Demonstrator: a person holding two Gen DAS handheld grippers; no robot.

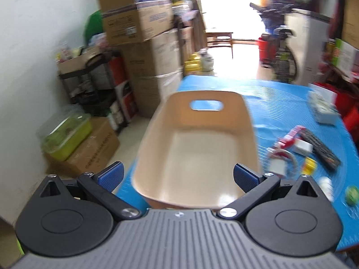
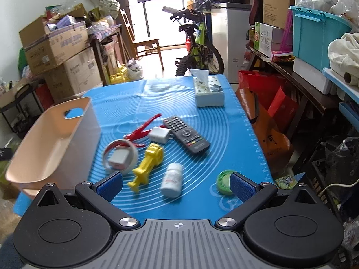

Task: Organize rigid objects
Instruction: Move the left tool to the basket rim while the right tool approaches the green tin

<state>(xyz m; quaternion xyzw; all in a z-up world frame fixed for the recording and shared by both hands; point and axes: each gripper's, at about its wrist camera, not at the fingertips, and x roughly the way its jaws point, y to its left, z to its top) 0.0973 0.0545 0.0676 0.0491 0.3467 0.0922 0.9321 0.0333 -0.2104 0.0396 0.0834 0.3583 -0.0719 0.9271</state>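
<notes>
A beige plastic basket [image 1: 197, 154] with a handle slot stands empty on the left of the blue mat [image 2: 202, 103]. My left gripper [image 1: 178, 177] is open, its blue pads astride the basket's near end. Loose items lie right of the basket [image 2: 51, 145]: a black remote [image 2: 186, 134], a white adapter [image 2: 159, 135], red pliers [image 2: 143, 130], a tape roll [image 2: 120, 155] around a grey block, a yellow toy [image 2: 149, 164], a white pill bottle [image 2: 172, 179] lying on its side and a green cap [image 2: 224, 180]. My right gripper [image 2: 176, 187] is open, low over the bottle.
A tissue box [image 2: 209, 90] sits at the mat's far end. Cardboard boxes [image 1: 139, 22] stack along the left wall, with a green container [image 1: 67, 134] on the floor. A bicycle [image 2: 199, 44] and chair stand beyond the table; shelves and red bags [image 2: 269, 103] crowd the right.
</notes>
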